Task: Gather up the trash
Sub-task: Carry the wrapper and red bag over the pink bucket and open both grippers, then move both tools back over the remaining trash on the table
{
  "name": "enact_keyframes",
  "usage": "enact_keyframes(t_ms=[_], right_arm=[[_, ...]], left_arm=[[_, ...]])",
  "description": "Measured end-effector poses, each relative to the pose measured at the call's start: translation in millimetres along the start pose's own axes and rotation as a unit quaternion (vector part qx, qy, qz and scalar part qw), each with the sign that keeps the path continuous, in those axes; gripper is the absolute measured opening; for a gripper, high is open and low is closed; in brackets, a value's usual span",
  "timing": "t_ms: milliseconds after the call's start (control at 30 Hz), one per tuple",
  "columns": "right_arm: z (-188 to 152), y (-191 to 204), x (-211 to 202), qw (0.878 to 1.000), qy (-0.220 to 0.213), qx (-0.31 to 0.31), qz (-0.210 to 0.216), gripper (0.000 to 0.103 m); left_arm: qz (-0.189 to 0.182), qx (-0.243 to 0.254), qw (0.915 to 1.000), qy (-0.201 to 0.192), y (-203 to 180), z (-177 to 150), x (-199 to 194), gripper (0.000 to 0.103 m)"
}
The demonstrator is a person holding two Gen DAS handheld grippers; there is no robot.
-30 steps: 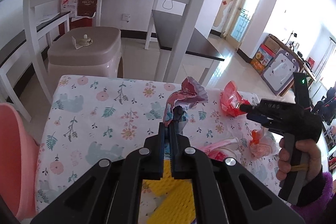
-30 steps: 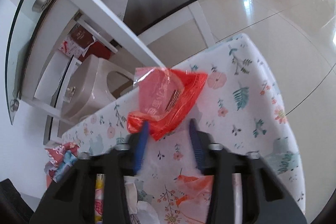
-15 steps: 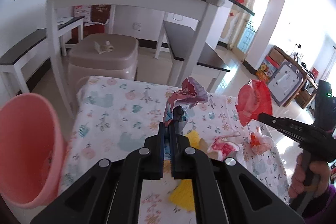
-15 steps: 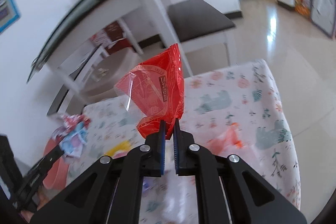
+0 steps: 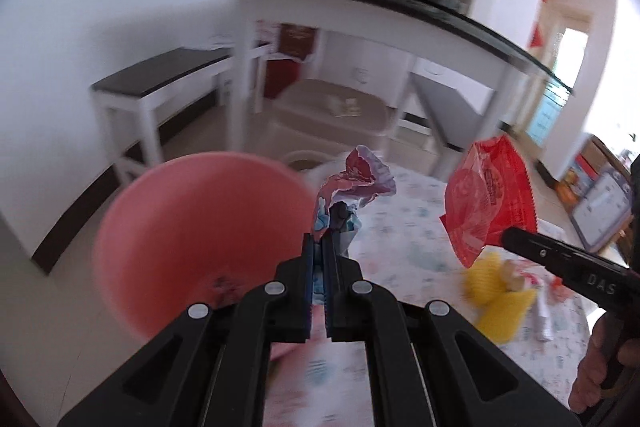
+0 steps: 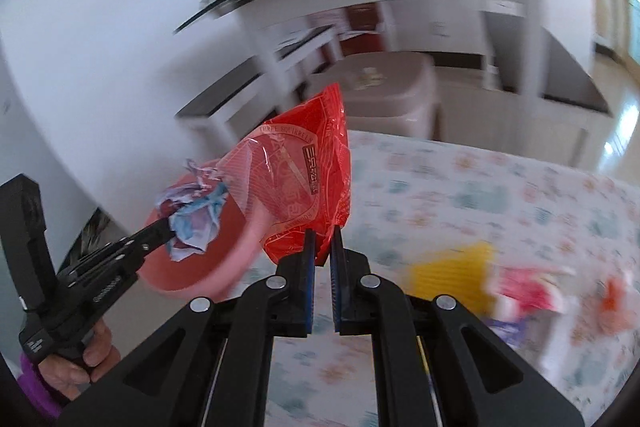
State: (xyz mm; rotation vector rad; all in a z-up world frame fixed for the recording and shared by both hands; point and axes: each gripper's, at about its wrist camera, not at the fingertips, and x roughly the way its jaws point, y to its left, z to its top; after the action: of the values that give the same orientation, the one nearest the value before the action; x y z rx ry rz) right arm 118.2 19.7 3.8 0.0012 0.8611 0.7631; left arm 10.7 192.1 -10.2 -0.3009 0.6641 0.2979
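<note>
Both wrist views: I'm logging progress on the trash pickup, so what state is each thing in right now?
left gripper: shut on the crumpled wrapper.
crumpled wrapper: held aloft near the pink bin.
right gripper: shut on the red snack bag.
red snack bag: held aloft, not yet binned.
pink bin: open; contents too blurred to tell.
yellow piece: lying on the floral tablecloth.

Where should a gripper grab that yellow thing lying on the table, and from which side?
Probably from above, at a free edge. The yellow piece lies flat on the flowered tablecloth, so there is no tall part to pinch. Other wrappers crowd its right side; the left edge looks clearer. The picture is blurred, so its exact shape is hard to tell.
</note>
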Motion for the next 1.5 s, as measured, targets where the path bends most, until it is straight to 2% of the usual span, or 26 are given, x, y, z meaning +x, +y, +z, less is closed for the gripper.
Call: enact_keyframes(t_ms=[200, 433, 567, 700, 900, 1200, 1400, 1500], right_arm=[[5, 58, 47, 0.997, 0.045, -0.047, 0.031, 0.007], [0, 94, 85, 0.993, 0.079, -0.08, 0.035, 0.007], [-7, 97, 88, 0.992, 0.093, -0.082, 0.036, 0.01], [-12, 98, 82, 0.991, 0.098, -0.086, 0.035, 0.019], [-18, 98, 66, 0.991, 0.095, -0.09, 0.035, 0.02], [-40, 77, 24, 0.991, 0.087, -0.091, 0.053, 0.02], [-42, 29, -16, 0.997, 0.047, -0.045, 0.045, 0.02], [-42, -5, -45, 1.0, 0.011, -0.017, 0.011, 0.02]], left_arm=[[0.043, -0.035, 0.9982, 0.024, 47, -13, 4, 0.003], [0.054, -0.044, 0.9964, 0.048, 67, -27, 9, 0.004], [0.053, -0.048, 0.9961, 0.05, 72, -33, 7, 0.009], [0.049, -0.048, 0.9962, 0.053, 72, -35, 5, 0.017], [0.042, -0.046, 0.9971, 0.044, 67, -32, -5, 0.017], [0.004, -0.028, 0.9989, 0.037, 42, -18, -3, 0.018], [-0.064, 0.007, 0.9972, 0.04, -6, -5, 7, 0.02], [-0.099, 0.027, 0.9937, 0.044, -32, -3, 10, 0.022]])
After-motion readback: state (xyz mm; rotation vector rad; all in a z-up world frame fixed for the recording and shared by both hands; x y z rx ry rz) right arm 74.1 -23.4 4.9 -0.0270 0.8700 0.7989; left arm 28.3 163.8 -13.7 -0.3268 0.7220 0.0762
